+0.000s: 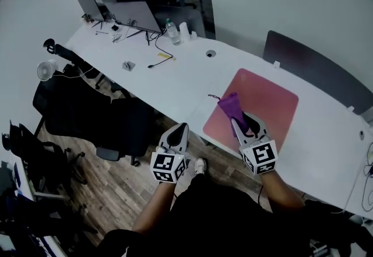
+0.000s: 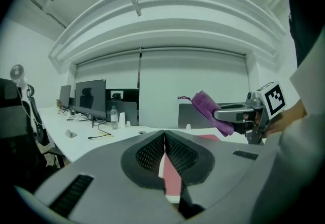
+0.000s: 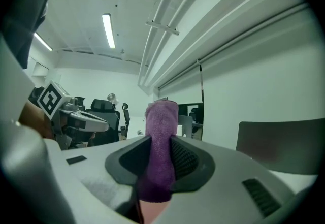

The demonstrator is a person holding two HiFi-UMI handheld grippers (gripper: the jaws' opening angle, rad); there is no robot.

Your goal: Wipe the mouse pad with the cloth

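Purple cloth (image 1: 231, 105) is pinched tight in the jaws of the right gripper (image 1: 240, 122), sticking out past the tips and pointing away from the person. It sits over the near-left part of the pink mouse pad (image 1: 265, 101) and looks lifted clear, not touching. So the pad lies straight below and runs off ahead and right. I'd guess it has to go down first. Left gripper (image 1: 182, 129) has its jaws closed on nothing, just off the near edge of the white surface (image 1: 175, 84).
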